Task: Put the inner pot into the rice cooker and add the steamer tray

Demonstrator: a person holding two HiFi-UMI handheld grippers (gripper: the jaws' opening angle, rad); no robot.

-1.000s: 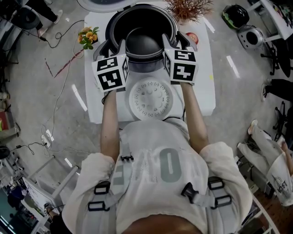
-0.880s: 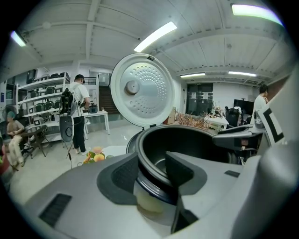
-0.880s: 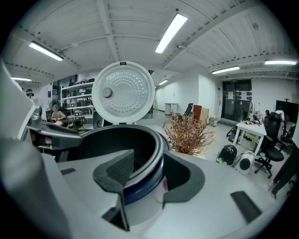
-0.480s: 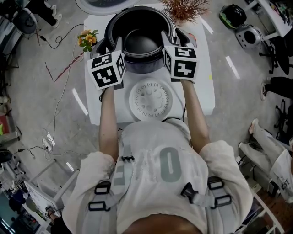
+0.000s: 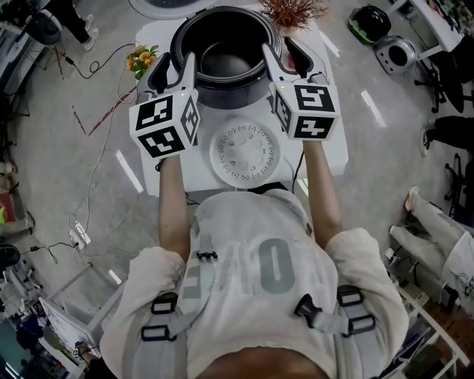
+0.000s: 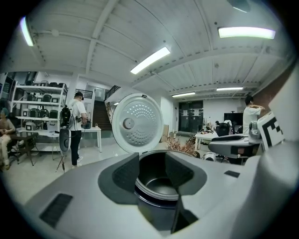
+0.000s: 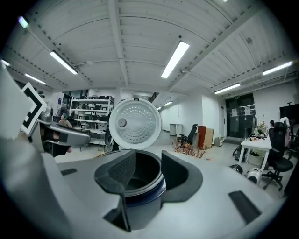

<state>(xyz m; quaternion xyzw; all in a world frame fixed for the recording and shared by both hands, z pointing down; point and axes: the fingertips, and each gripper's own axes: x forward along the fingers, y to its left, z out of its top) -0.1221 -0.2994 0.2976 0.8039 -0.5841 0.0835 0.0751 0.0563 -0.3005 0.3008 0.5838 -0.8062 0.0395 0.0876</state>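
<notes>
The black inner pot (image 5: 224, 55) sits inside the dark rice cooker (image 5: 222, 95) at the back of the white table; I see down to its bottom (image 6: 161, 186). The cooker's white lid (image 7: 135, 123) stands open behind it. The white perforated steamer tray (image 5: 242, 154) lies flat on the table in front of the cooker, between the forearms. My left gripper (image 5: 175, 70) hovers at the cooker's left front and my right gripper (image 5: 284, 55) at its right front. Both are raised clear of it. Nothing is between either pair of jaws; the right gripper's jaws are closing.
Orange flowers (image 5: 142, 58) stand at the table's back left and a dried plant (image 5: 296, 11) at the back right. The table's edge (image 5: 329, 159) lies right of the tray. Cables (image 5: 96, 122) run over the floor at left. A person (image 6: 77, 128) stands far off.
Both grippers have risen toward the head camera and spread a little apart beside the cooker. The pot and the steamer tray have stayed where they were.
</notes>
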